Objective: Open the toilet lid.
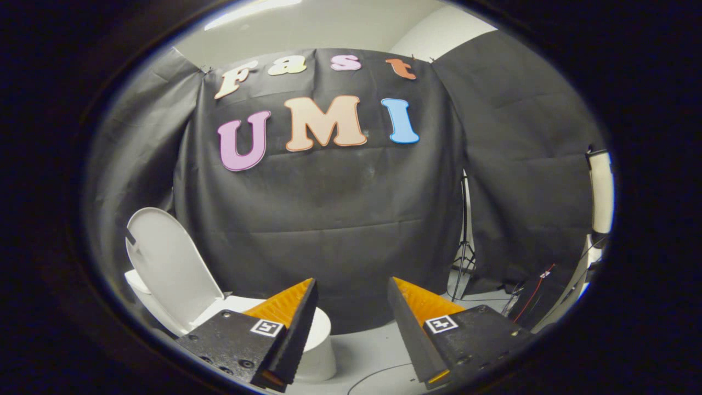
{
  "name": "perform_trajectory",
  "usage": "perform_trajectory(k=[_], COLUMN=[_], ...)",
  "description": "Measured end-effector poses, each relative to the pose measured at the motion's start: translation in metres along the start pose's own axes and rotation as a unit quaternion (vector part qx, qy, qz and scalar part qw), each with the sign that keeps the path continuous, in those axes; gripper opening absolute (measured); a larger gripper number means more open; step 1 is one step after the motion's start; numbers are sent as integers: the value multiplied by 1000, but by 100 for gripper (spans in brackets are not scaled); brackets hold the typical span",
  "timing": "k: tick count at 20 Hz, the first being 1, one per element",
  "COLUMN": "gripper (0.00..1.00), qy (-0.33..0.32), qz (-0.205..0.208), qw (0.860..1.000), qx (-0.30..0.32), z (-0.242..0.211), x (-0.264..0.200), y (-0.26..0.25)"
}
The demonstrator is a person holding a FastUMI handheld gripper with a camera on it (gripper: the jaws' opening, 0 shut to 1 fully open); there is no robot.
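The toilet lid (164,263) is seen raised, standing nearly upright and leaning back toward the black cloth wall (329,219), off to the left of the tool (351,291) and beyond its left finger. The white toilet (321,345) itself is partly hidden behind that finger; its bowl and base are seen just ahead of and below the left fingertip, resting on the pale floor (373,351).

The tool is held with its two fingers spread wide apart. Nothing is gripped between them and nothing is touched by either one; only the cloth wall and a strip of floor are seen through the gap. The lid is well clear of the left finger. A small square marker is carried on the top of each finger body.

Beyond the right finger, a light stand (463,241) is seen at the seam where two cloth panels meet, and a white lamp panel (600,192) is seen farther right. Cables (540,299) are seen lying near the foot of the right-hand cloth. A thin dark cable is traced across the floor just ahead of the fingers.
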State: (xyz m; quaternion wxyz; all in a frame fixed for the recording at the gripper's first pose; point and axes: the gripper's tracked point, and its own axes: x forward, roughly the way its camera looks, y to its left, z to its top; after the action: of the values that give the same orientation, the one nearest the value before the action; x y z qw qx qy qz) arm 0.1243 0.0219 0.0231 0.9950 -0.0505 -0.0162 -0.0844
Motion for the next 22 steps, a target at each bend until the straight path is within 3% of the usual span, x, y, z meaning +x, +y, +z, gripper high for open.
perform_trajectory(k=[22], gripper=[79], qy=[18], qz=[8], qw=[1000], qx=[17], z=[-21], x=[1], y=[-13])
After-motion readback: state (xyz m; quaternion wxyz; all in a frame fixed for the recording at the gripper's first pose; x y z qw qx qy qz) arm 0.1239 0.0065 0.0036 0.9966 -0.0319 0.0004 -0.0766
